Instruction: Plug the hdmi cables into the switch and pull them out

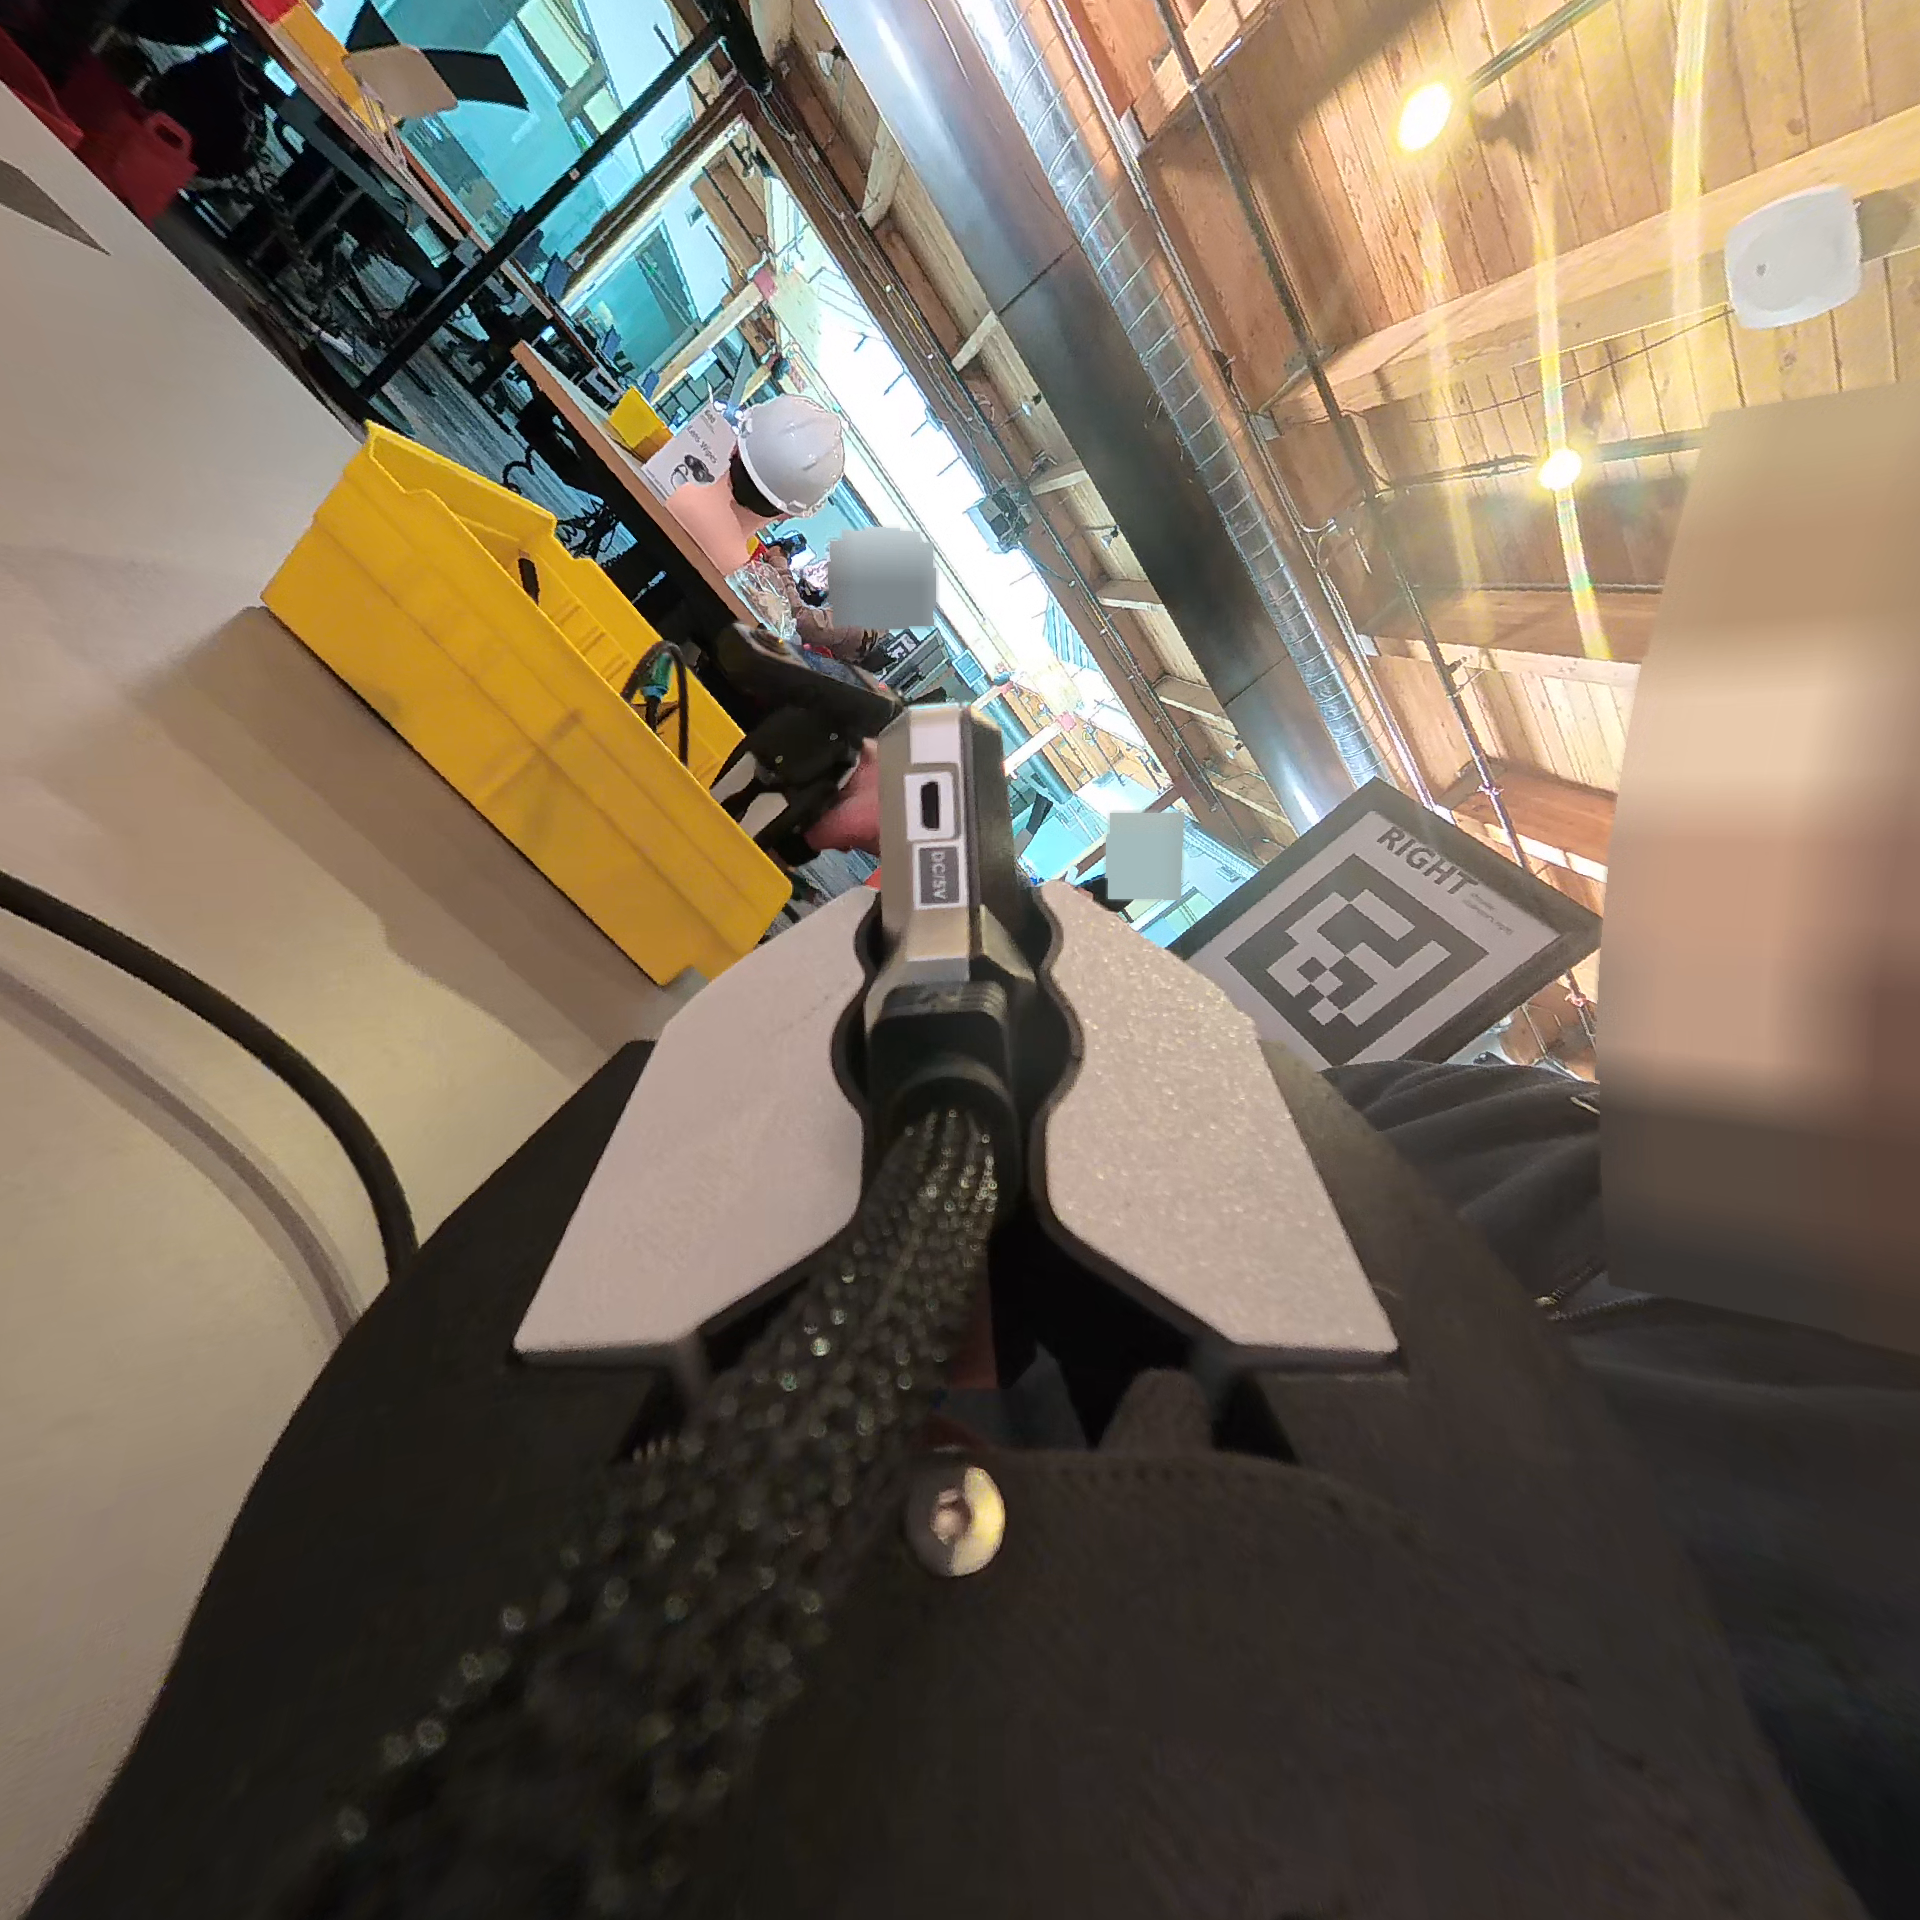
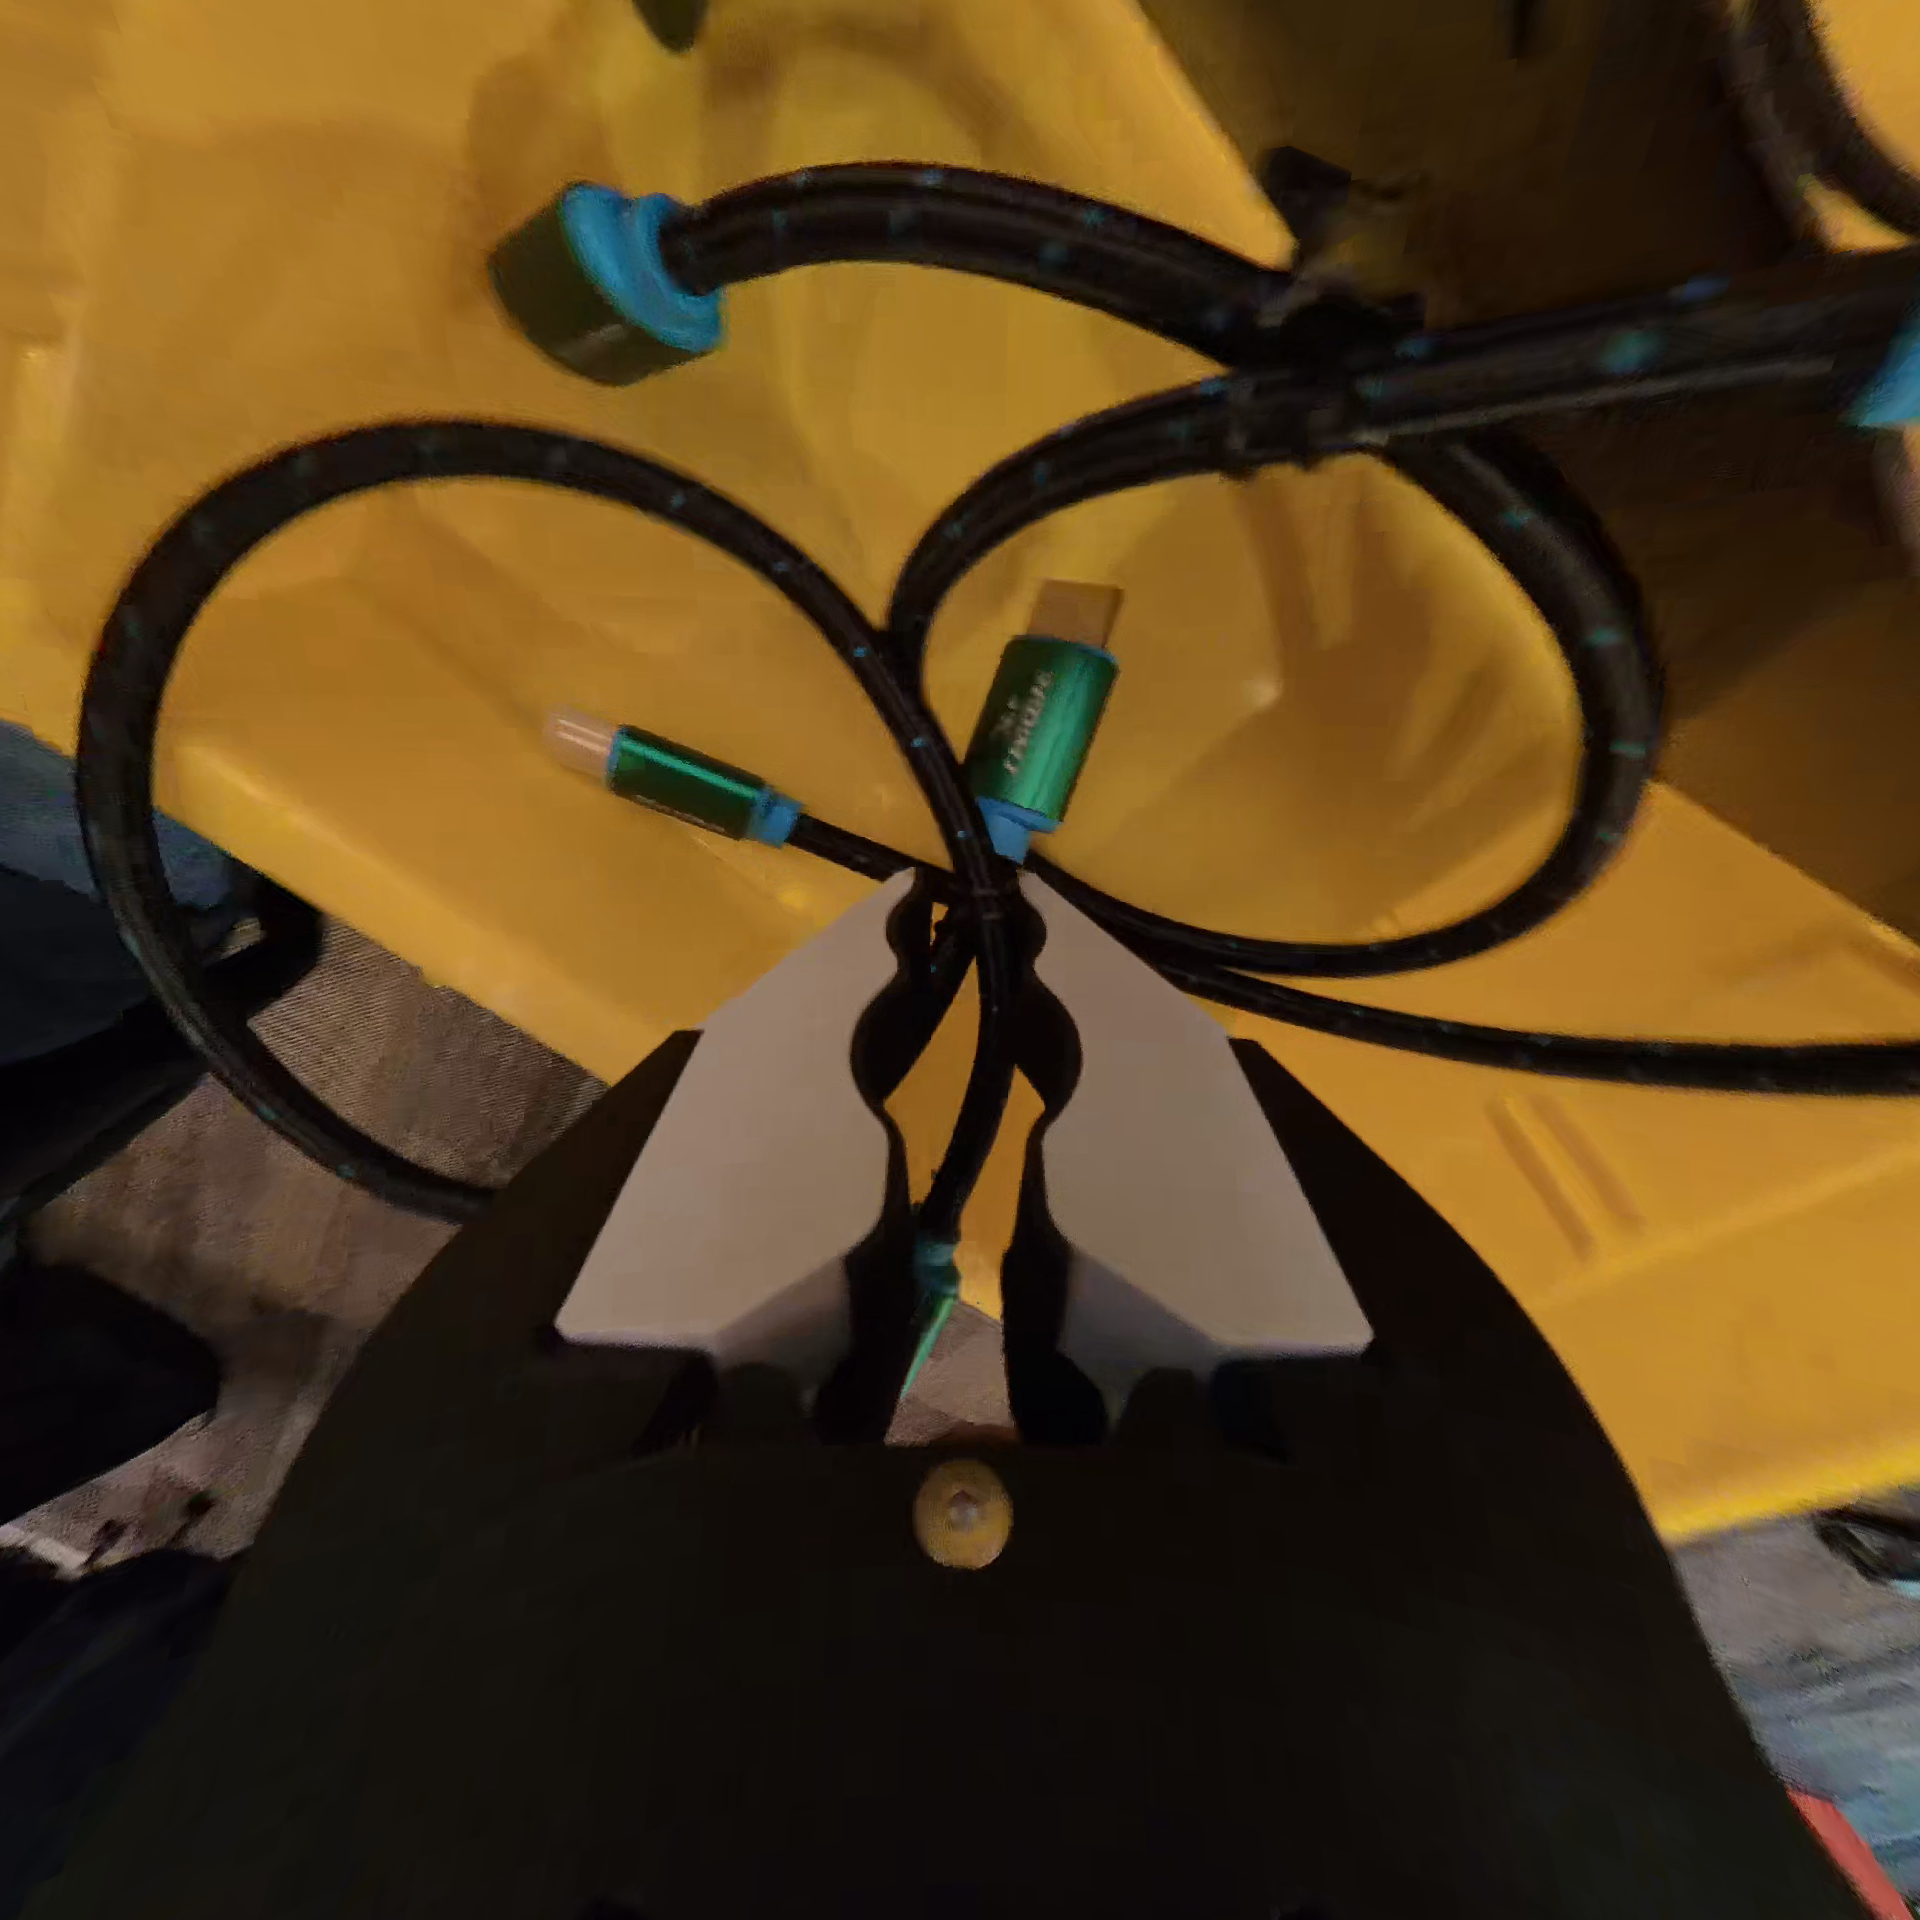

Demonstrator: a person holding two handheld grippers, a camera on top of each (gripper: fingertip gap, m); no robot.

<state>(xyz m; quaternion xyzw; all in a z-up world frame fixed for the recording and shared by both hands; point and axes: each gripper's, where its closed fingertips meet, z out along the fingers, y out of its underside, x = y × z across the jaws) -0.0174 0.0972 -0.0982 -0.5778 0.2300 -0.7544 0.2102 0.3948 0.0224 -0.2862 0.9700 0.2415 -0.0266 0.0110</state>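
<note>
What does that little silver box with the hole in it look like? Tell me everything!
The switch is a small silvery metal box, held off the table and pointing away, pinched between the fingers of the left gripper. Its near edge shows a white label with one small open port. A thick braided dark cable is plugged into its back end and runs toward the camera.

Right gripper (image 2: 961, 914) fingers (image 2: 790, 1132) pinched on looped black braided HDMI cables (image 2: 540, 457), crossing right at the tips. Two green-shelled plugs just past the tips: one (image 2: 1044, 732) pointing up, one (image 2: 686, 774) pointing left. Third plug (image 2: 597, 286), dark with a blue collar, farther off. Yellow bin (image 2: 312, 260) behind everything.
</note>
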